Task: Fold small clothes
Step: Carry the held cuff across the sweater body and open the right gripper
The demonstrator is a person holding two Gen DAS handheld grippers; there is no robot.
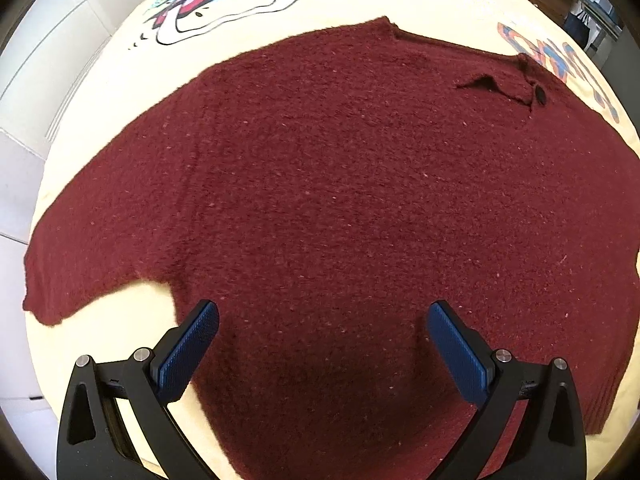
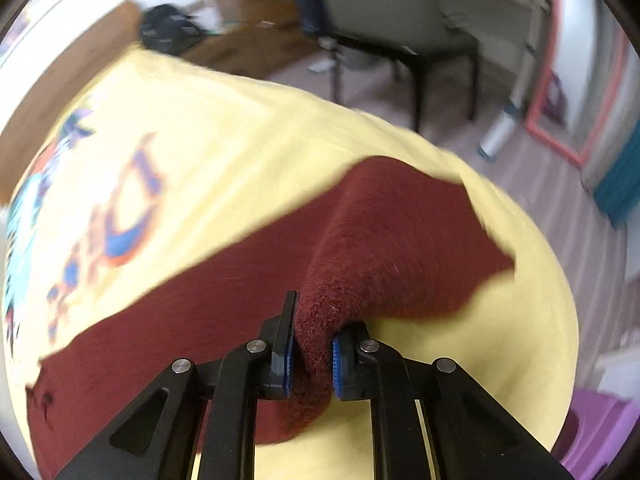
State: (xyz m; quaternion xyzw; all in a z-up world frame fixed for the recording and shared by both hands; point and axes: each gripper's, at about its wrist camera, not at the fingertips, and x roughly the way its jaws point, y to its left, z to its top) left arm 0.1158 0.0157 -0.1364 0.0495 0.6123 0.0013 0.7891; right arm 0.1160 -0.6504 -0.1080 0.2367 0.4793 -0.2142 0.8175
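Note:
A dark red knitted sweater (image 1: 320,184) lies spread flat on a pale yellow printed sheet (image 1: 352,4), one sleeve reaching to the left and the collar at the far right. My left gripper (image 1: 322,314) hangs just above the sweater's lower body, open, with nothing between its blue pads. In the right wrist view, my right gripper (image 2: 314,320) is shut on a bunched fold of the sweater's (image 2: 380,248) sleeve, which rises in a ridge off the sheet (image 2: 224,128). The view is motion-blurred.
White cupboard doors (image 1: 52,52) stand left of the bed. Beyond the bed's far edge are a dark chair (image 2: 404,40), a black bag (image 2: 168,32) on the wooden floor, a pink-framed mirror (image 2: 576,92) and a purple bin (image 2: 600,436) at lower right.

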